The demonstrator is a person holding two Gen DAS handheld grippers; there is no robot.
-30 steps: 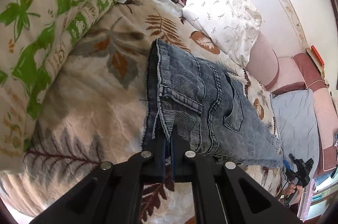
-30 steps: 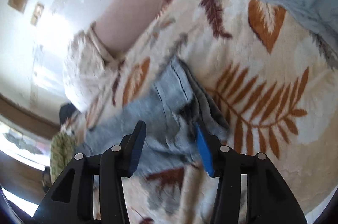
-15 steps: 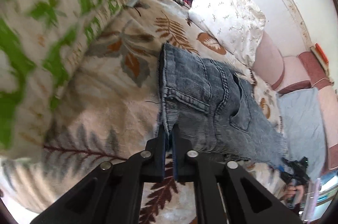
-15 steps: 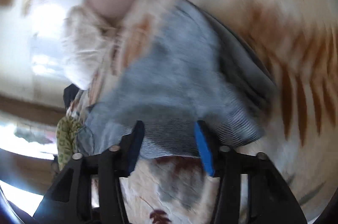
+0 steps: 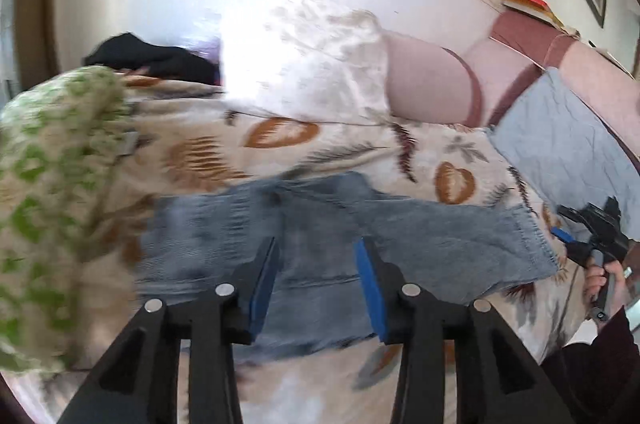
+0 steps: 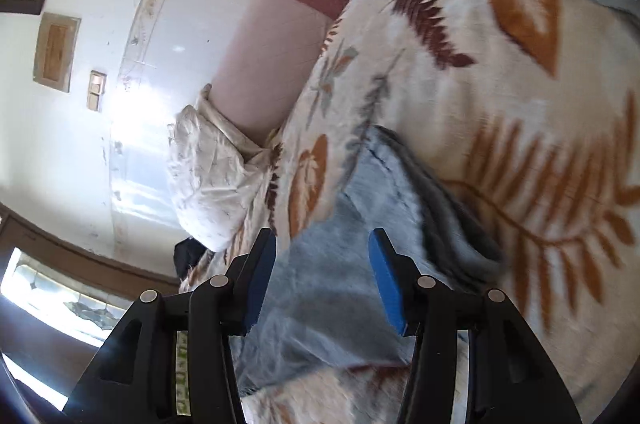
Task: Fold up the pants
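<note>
Left gripper [image 5: 318, 274]: jaws spread wide, blue pads [image 5: 370, 286] facing each other, nothing between them. Right gripper [image 6: 322, 274]: jaws likewise parted, blue pads [image 6: 386, 288] bare, nothing clamped. From the left wrist view, right gripper [image 5: 588, 234] at far right, gripped in a bare hand [image 5: 606, 278], dark sleeve below the wrist.

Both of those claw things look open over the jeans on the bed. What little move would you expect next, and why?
Probably a small dip of the left gripper to pinch the near edge of the jeans. Its jaws stand apart and hold nothing, and the denim lies flat on the leaf-print blanket right ahead. The right gripper is open too, over the other end, so likely both grab for another fold.
</note>
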